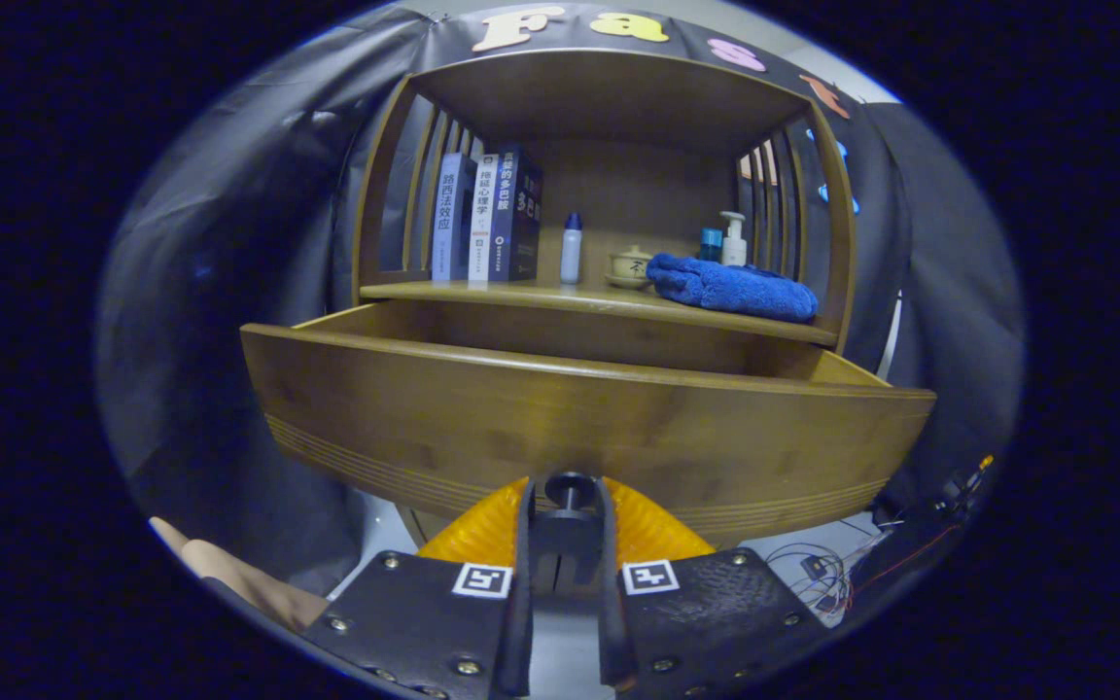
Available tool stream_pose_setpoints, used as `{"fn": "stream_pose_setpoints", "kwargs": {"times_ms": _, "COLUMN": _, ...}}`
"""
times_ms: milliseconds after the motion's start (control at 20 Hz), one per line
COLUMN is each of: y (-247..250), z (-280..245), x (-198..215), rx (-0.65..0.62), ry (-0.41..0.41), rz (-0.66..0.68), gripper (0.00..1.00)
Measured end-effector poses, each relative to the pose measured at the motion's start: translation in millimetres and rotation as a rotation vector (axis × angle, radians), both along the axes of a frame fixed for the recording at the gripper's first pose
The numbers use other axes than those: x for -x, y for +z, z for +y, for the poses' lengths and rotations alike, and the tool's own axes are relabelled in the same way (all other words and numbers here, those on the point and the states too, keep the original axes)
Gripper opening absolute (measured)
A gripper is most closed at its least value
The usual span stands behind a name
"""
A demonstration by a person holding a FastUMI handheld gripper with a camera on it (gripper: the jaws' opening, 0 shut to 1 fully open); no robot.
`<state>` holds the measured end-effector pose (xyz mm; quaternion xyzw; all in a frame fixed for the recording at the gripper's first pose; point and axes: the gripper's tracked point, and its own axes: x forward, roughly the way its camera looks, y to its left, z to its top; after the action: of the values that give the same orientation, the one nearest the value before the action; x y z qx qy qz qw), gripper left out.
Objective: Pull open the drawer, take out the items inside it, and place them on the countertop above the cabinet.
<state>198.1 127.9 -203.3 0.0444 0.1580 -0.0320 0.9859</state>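
Books (482,219) upright at countertop left edge, bottle (571,249) mid-shelf, blue towel (732,288) toward right edge. Drawer (579,428) below stands pulled out; contents hidden behind front panel. Gripper (568,506) fingers narrow, clamped on drawer knob (568,483) at front panel centre, grip suited to pulling. Judgement: opening near complete; release next.

Three upright books (484,219) carry Chinese spine titles; the white one reads 拖延心理学.
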Motion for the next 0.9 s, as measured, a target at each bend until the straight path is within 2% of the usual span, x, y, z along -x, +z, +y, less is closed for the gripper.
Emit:
{"fn": "stream_pose_setpoints", "kwargs": {"times_ms": 850, "y": 0.8, "z": 0.6, "x": -0.7, "rx": -0.001, "ry": 0.0, "rz": -0.006, "gripper": 0.27}}
{"fn": "stream_pose_setpoints", "kwargs": {"times_ms": 900, "y": 0.0, "z": 2.1, "x": -1.8, "rx": -0.005, "ry": 0.008, "rz": 0.0, "gripper": 0.33}}
